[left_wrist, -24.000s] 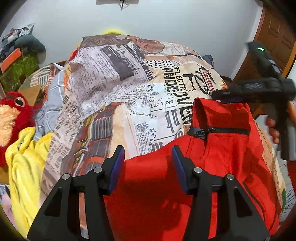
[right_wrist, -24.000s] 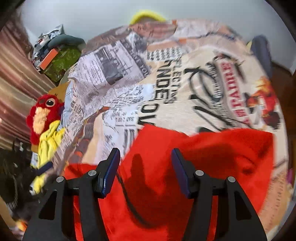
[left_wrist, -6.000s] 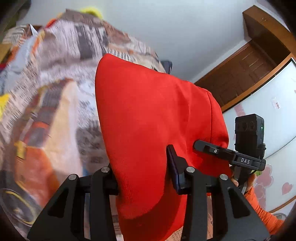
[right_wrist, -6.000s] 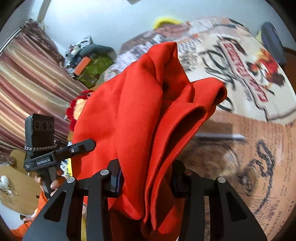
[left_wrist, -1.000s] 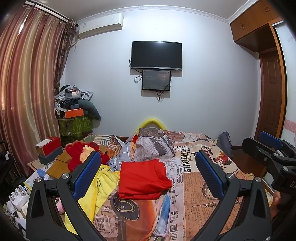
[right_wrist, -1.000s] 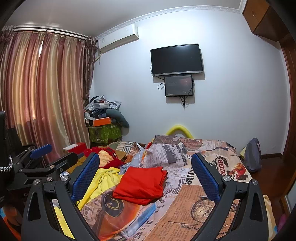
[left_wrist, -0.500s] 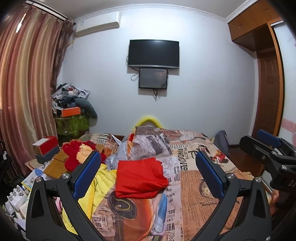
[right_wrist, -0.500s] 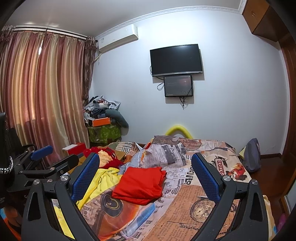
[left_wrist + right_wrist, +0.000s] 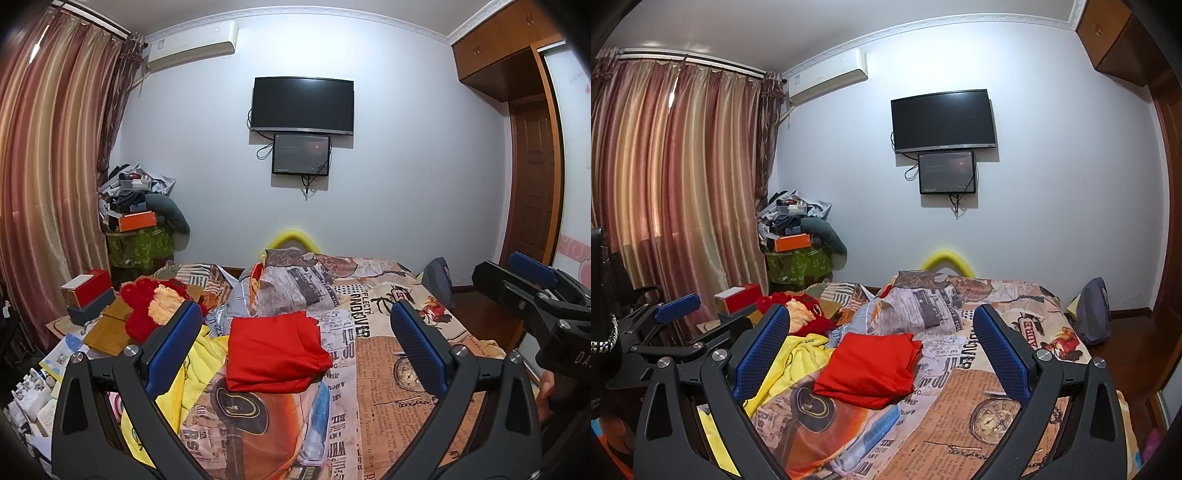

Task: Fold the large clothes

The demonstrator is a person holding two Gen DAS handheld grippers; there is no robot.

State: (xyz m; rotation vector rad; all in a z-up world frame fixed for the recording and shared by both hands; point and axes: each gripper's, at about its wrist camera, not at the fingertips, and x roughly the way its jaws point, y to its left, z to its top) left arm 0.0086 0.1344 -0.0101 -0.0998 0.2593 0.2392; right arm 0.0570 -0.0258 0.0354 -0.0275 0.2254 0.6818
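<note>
Left wrist view: the left claw (image 9: 295,349) fills the bottom of the frame with its 2 blue-padded fingers (image 9: 173,347) spread wide apart and nothing between them. In the gap between them, at lower centre, the red garment (image 9: 275,350) lies folded into a compact block on the bed (image 9: 388,354), which is covered by a newspaper-print quilt. A yellow cloth (image 9: 195,369) lies just beside the garment at its left edge, and a red plush toy (image 9: 147,306) sits further to the left. At the right edge of the frame the right claw (image 9: 517,277) shows from the side, well apart from the garment; a hand (image 9: 545,391) grips its handle at lower right. A television (image 9: 302,104) hangs on the wall at upper centre.

Right wrist view: the right claw (image 9: 882,349) takes up the bottom of the frame, its 2 fingers (image 9: 1001,350) also held wide apart and empty. The folded red garment (image 9: 871,369) rests on the bed (image 9: 997,406) at lower centre, clear of both claws, with the yellow cloth (image 9: 790,358) touching its left side. The left claw (image 9: 687,321) appears at middle left, in front of the striped curtain (image 9: 672,184).
</note>
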